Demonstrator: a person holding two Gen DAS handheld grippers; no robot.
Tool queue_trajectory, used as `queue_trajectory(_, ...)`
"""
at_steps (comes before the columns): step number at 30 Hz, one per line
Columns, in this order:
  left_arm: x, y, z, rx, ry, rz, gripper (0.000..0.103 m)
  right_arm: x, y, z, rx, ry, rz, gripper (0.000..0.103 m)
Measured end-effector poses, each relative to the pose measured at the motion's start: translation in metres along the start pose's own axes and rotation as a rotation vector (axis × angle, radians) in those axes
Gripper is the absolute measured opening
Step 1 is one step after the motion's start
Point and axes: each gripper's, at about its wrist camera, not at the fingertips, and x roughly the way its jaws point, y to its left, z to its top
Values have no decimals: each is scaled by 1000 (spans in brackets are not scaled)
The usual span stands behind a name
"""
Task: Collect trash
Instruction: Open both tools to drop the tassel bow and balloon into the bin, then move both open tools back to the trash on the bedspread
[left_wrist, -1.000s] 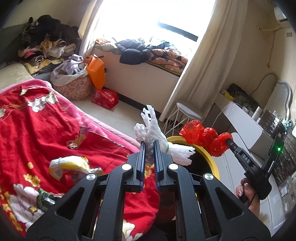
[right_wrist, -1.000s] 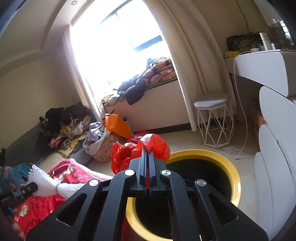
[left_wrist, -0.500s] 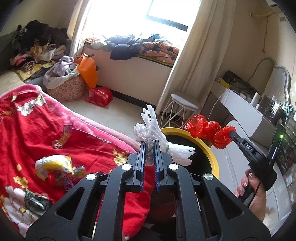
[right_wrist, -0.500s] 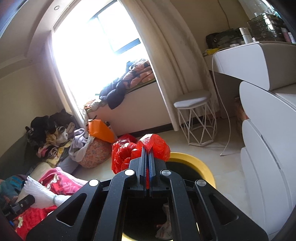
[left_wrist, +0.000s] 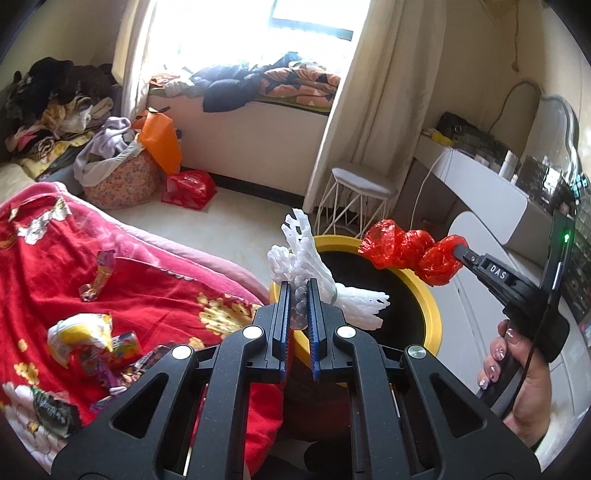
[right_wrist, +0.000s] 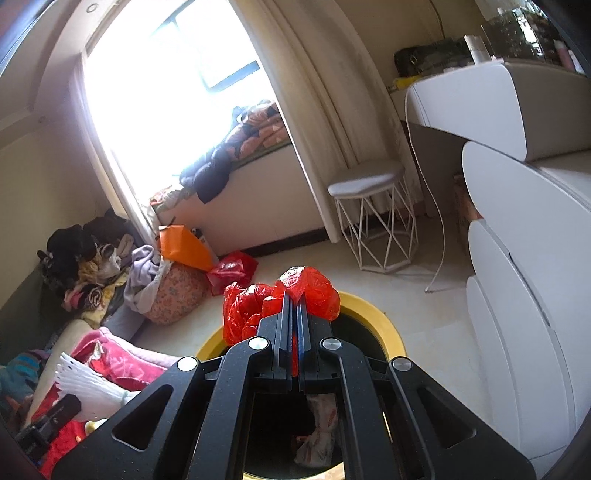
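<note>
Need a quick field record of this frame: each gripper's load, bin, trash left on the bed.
left gripper: shut on white foam net, at the bin's near rim
right gripper: shut on red plastic bag, above the bin opening
bin: yellow rim, dark inside, beside the bed; some trash already in it
bed: red blanket with snack wrappers lying on it

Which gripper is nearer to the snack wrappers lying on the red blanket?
Left. The left gripper, shut on white foam netting, is beside the red blanket with the snack wrappers. The right gripper holds a red bag over the yellow bin.
</note>
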Motion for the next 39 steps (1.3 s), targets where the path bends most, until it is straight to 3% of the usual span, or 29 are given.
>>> queue_trajectory(13,46,-29,-8,68,90,-40,6,17,-4,0,26,85,16,4)
queue_trajectory(15,54,-32,-9,74,109,-55,9,24,-7,-1,43,121,27,22)
queue_trajectory(17,60,-33,-10,66,136,-69,38,26,-11,0,61,133,28,37)
queue_trajectory(21,55,-32,-12,56,123,-50,53,24,-13,1,78,129,27,40)
queue_trajectory(23,51,-30,-13,50,113,-42,72,23,-12,1,75,125,26,42)
queue_trajectory(26,42,-28,-14,48,92,-26,84,22,-9,2,61,122,20,44)
queue_trajectory(32,23,-24,-16,51,52,7,92,15,2,3,1,88,3,54)
queue_trajectory(39,5,-15,-14,56,5,41,92,4,17,2,-67,49,3,63)
